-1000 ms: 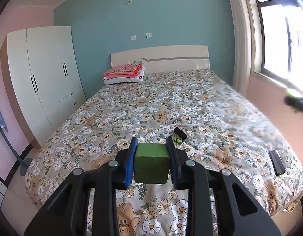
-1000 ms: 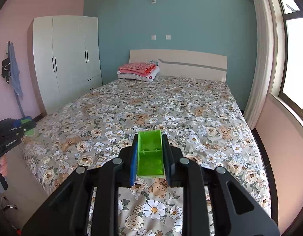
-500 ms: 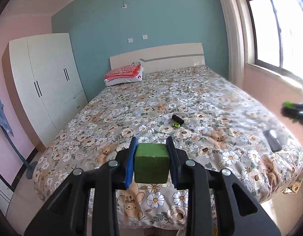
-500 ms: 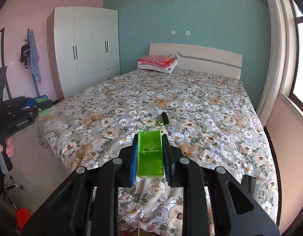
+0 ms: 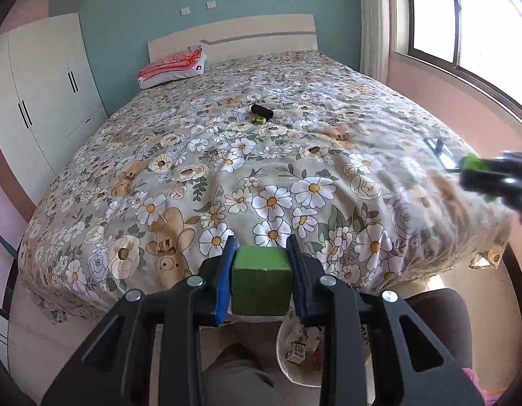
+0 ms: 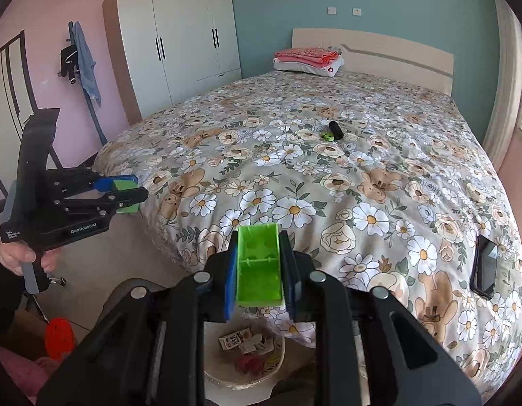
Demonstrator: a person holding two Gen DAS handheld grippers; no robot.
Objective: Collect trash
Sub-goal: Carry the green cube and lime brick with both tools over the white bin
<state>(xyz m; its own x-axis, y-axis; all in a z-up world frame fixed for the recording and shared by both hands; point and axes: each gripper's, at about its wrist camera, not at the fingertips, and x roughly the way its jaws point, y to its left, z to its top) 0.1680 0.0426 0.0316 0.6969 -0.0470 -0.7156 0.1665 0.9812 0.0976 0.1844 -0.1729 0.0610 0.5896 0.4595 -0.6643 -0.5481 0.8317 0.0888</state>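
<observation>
Left gripper (image 5: 260,277) clamped on dark green block (image 5: 261,286); right gripper (image 6: 259,267) on hollow bright green piece (image 6: 259,270): probably light, rigid, flat-sided.

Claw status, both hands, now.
Left claw: closed on the dark green block.
Right claw: closed on the bright green plastic piece.

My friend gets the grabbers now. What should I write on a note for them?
Left gripper: shut on the dark green block.
Right gripper: shut on the bright green brick.
The bin sits on the floor at the foot of the bed, with trash already inside.
Left to do: drop both pieces in, then fetch the black cylinder and small green ring from mid-bed.
A phone lies near the bed's edge; probably not trash.
</observation>
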